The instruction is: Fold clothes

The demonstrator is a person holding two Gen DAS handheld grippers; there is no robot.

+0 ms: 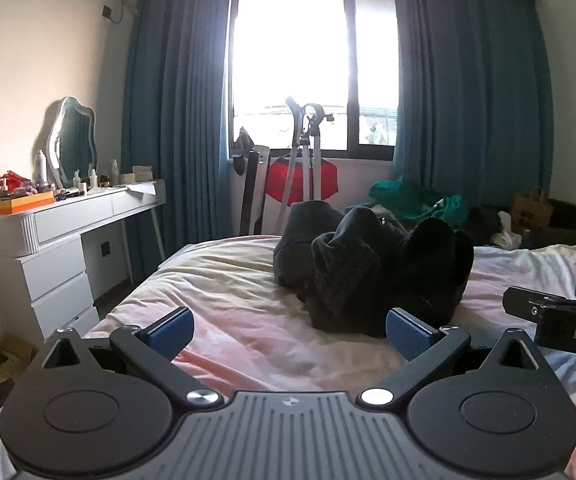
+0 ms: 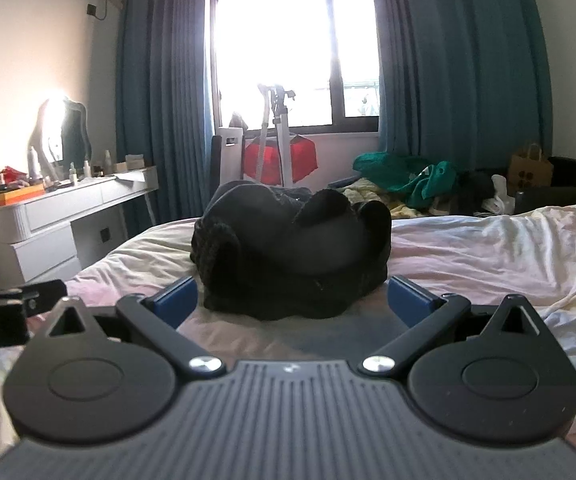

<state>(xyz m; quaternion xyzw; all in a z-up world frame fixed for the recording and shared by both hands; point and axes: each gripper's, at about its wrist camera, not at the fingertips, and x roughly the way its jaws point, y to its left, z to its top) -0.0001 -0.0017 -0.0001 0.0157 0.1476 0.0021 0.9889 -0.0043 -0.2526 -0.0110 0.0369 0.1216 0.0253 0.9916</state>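
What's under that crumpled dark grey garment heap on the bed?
The crumpled dark grey garment heap rests directly on the pale pink-and-cream bedsheet, which shows all around it. Anything beneath the heap is covered. Both the left gripper and right gripper are open, empty.

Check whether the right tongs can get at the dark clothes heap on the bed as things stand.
Probably yes. The right tongs are open and point straight at the dark clothes heap, with only bare bedsheet between. The left tongs sit off to the side, open, not in the way.
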